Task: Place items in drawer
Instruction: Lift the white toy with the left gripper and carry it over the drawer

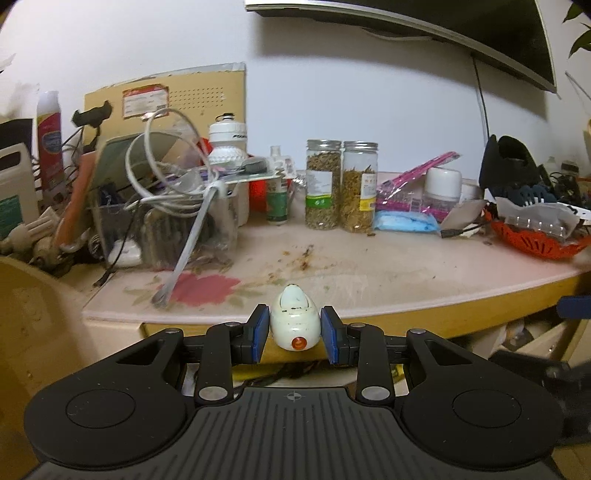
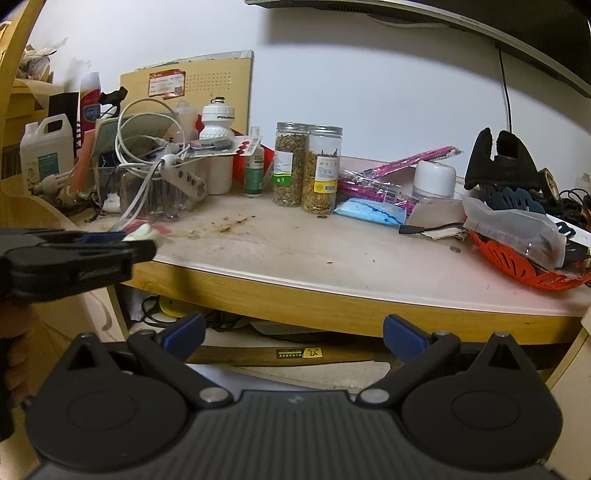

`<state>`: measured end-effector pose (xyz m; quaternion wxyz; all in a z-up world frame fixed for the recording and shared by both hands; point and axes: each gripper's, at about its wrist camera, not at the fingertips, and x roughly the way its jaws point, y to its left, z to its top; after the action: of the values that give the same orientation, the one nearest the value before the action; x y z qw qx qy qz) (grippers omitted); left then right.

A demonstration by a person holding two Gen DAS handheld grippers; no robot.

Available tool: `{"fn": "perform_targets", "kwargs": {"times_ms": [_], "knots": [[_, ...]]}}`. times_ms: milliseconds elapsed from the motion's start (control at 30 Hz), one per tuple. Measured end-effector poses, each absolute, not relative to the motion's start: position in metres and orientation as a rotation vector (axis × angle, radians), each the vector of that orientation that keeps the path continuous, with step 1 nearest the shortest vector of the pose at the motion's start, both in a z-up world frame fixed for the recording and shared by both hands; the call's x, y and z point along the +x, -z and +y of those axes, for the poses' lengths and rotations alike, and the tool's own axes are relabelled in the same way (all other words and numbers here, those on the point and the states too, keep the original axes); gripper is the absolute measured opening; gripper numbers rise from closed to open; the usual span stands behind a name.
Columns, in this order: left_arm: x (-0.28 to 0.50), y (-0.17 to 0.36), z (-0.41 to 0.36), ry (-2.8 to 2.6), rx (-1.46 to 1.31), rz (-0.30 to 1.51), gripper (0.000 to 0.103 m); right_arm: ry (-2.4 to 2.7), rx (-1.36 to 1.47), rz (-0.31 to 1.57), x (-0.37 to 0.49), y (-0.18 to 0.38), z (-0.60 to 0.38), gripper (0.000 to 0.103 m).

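My left gripper (image 1: 294,334) is shut on a small white plastic gadget (image 1: 294,319) with an orange button, held in front of the desk's front edge (image 1: 406,317). The gadget (image 2: 142,233) and the left gripper (image 2: 110,240) also show at the left of the right wrist view, just above the desk corner. My right gripper (image 2: 294,334) is open and empty, below the desk edge (image 2: 332,299), facing the open space under the desk top. An open drawer (image 1: 535,339) shows partly at the lower right of the left wrist view.
The desk top (image 2: 295,251) carries clutter along the back: two herb jars (image 2: 308,168), a white sports bottle (image 2: 218,122), a power strip with cables (image 2: 184,177), a blue packet (image 2: 369,210), a white jar (image 2: 434,181), an orange basket (image 2: 517,266). A monitor (image 1: 443,29) hangs above.
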<state>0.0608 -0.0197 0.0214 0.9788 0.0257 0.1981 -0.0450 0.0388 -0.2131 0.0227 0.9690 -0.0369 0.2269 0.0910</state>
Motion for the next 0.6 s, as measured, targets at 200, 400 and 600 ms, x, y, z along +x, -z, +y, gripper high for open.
{"fn": "perform_targets", "kwargs": {"times_ms": [200, 400, 600], "knots": [[0.043, -0.021, -0.012, 0.057, 0.054, 0.425, 0.029, -0.174, -0.08, 0.461, 0.039, -0.022, -0.212, 0.103], [0.038, -0.015, -0.008, 0.035, 0.066, 0.458, 0.029, -0.174, -0.08, 0.484, 0.041, -0.019, -0.211, 0.103], [0.057, 0.001, -0.003, 0.014, 0.034, 0.563, 0.029, -0.172, -0.07, 0.58, 0.052, -0.004, -0.211, 0.103]]}}
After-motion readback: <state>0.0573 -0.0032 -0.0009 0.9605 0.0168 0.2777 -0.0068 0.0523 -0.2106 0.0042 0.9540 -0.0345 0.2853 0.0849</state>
